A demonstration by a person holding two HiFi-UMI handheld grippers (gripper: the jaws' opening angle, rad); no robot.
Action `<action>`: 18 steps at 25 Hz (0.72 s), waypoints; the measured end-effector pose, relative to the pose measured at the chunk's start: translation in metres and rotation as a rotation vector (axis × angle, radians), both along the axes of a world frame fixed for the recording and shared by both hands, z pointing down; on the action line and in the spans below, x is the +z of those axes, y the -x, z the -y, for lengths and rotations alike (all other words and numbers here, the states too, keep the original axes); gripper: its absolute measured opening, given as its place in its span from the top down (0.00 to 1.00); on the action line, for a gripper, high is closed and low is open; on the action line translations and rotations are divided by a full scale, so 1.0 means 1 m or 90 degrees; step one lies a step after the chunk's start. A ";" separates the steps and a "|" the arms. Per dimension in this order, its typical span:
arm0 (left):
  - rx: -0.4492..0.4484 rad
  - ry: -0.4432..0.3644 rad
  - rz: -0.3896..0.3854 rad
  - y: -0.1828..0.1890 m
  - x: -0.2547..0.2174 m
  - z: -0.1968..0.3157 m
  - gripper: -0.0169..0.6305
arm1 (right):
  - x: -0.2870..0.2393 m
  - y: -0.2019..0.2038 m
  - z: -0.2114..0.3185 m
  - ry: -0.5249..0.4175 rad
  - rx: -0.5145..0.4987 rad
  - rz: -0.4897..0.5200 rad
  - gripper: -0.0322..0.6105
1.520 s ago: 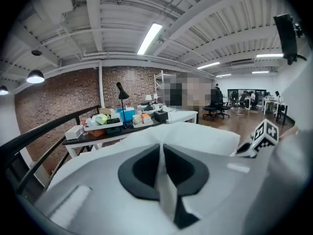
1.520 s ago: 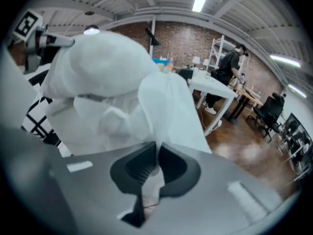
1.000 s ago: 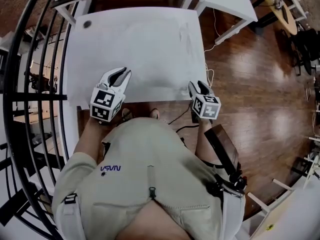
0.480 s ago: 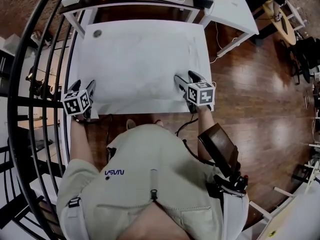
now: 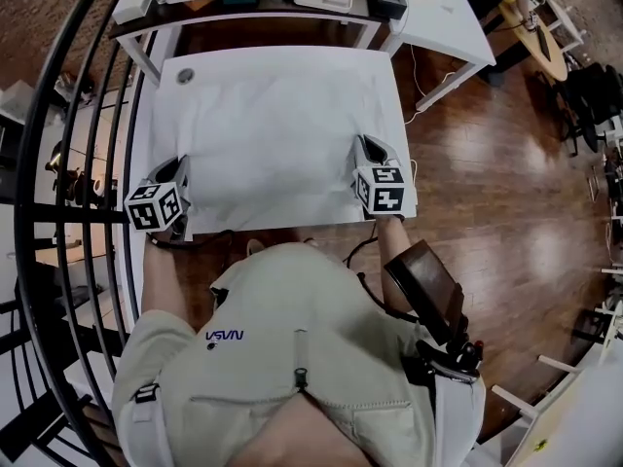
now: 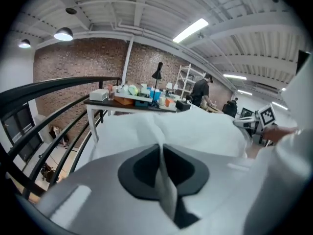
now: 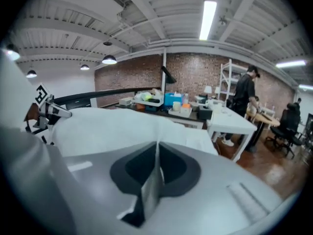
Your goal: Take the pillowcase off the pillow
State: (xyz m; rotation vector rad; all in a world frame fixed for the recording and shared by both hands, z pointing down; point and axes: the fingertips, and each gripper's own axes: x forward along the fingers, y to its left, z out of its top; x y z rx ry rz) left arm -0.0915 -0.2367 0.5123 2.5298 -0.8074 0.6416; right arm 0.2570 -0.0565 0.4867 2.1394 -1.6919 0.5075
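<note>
Both grippers pinch the near edge of the cloth.
The left gripper [image 5: 180, 169] is at the near left and the right gripper [image 5: 366, 146] at the near right, well apart. Both point away and tip a bit down. Each one's jaws have just been closing and now squeeze a fold of the white pillowcase [image 5: 277, 134].

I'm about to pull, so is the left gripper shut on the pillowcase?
Shut on it: the left gripper has just closed its jaws, pinching a fold of the white pillowcase between them.
</note>
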 end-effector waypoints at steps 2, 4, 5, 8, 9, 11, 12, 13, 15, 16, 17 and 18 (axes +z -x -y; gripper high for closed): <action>-0.006 -0.013 -0.059 -0.008 -0.028 0.006 0.94 | -0.020 -0.004 0.006 -0.034 0.014 -0.029 0.94; 0.003 -0.022 -0.116 -0.018 -0.054 0.005 0.95 | -0.040 -0.008 0.007 -0.071 0.027 -0.047 0.94; 0.011 -0.031 -0.139 -0.023 -0.067 0.004 0.95 | -0.052 -0.010 0.006 -0.091 0.034 -0.058 0.94; 0.036 -0.069 -0.197 -0.042 -0.103 -0.003 0.95 | -0.091 -0.022 -0.007 -0.153 0.065 -0.093 0.94; 0.045 -0.079 -0.213 -0.048 -0.112 -0.005 0.95 | -0.101 -0.029 -0.012 -0.167 0.077 -0.098 0.94; 0.058 -0.089 -0.231 -0.061 -0.121 -0.006 0.95 | -0.107 -0.047 -0.021 -0.172 0.098 -0.096 0.94; 0.060 -0.087 -0.230 -0.067 -0.118 -0.005 0.95 | -0.102 -0.056 -0.024 -0.161 0.106 -0.090 0.94; 0.059 -0.080 -0.223 -0.074 -0.112 -0.003 0.94 | -0.093 -0.064 -0.026 -0.146 0.113 -0.083 0.94; 0.052 -0.056 -0.192 -0.088 -0.087 -0.001 0.94 | -0.064 -0.078 -0.026 -0.104 0.126 -0.063 0.94; 0.045 -0.043 -0.165 -0.095 -0.068 0.000 0.94 | -0.046 -0.085 -0.025 -0.081 0.132 -0.053 0.94; 0.037 -0.032 -0.132 -0.100 -0.048 -0.001 0.94 | -0.028 -0.091 -0.024 -0.056 0.136 -0.044 0.94; 0.030 -0.027 -0.098 -0.104 -0.026 -0.004 0.94 | -0.010 -0.097 -0.023 -0.033 0.139 -0.038 0.93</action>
